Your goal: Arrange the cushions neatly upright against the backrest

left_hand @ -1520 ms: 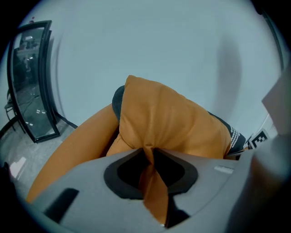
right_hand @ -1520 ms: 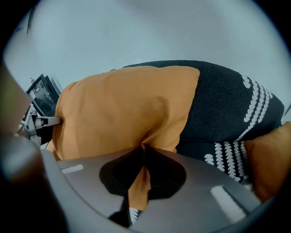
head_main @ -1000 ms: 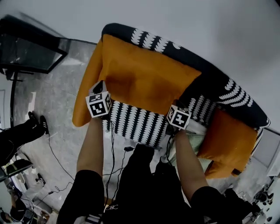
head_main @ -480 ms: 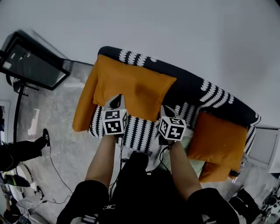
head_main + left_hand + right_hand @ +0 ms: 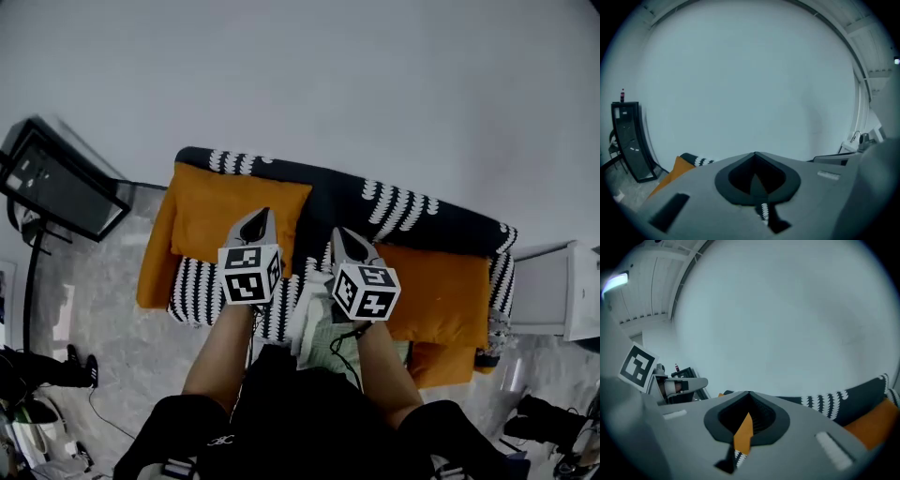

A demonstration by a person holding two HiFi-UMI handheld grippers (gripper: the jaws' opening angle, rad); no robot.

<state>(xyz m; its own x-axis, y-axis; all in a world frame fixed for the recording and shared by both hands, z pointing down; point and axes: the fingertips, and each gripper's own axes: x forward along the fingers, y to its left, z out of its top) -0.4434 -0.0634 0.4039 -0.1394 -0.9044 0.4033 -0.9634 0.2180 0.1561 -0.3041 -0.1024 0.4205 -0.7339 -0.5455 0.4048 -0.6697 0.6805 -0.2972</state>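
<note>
A black-and-white patterned sofa (image 5: 422,216) stands against a pale wall. One orange cushion (image 5: 220,211) leans upright against the backrest at the left. A second orange cushion (image 5: 441,291) leans at the right end. My left gripper (image 5: 260,217) hangs in the air in front of the left cushion, shut and empty. My right gripper (image 5: 339,236) hovers beside it over the sofa's middle, also shut and empty. In the left gripper view the jaws (image 5: 754,155) meet with nothing between them. The right gripper view shows its jaws (image 5: 749,395) closed, with the backrest (image 5: 843,401) beyond.
An orange cover (image 5: 153,267) drapes over the sofa's left arm, and more orange fabric (image 5: 441,364) lies at the front right. A pale green cloth (image 5: 328,342) lies on the seat. A black screen on a stand (image 5: 56,183) is at the left, a white cabinet (image 5: 553,295) at the right.
Both grippers have risen and drawn back from the lower edge of the left cushion. The cushion now stays against the backrest by itself, and the sofa looks smaller and further off.
</note>
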